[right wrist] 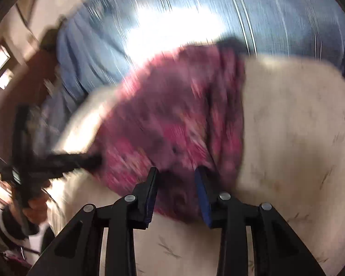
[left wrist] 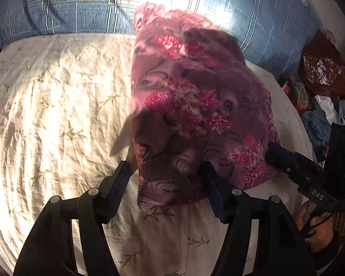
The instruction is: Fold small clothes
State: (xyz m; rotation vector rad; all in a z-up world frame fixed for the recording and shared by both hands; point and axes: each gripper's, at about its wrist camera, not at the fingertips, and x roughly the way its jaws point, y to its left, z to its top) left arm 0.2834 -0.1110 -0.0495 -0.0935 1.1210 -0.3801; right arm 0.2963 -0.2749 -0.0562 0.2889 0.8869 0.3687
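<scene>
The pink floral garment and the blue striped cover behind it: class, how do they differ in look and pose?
The pink floral garment bears red flowers and swirls; the blue striped cover has pale stripes on denim blue. The garment lies in a bunched heap on the cream sheet; the cover stretches broadly beyond the heap. Both are cloth, partly sunlit.

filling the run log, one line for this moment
stage: folding | garment: pink floral garment on bedsheet | left gripper: open | right gripper: open

Left hand-held gripper (left wrist: 168,172) agape; right hand-held gripper (right wrist: 176,172) part-open.
</scene>
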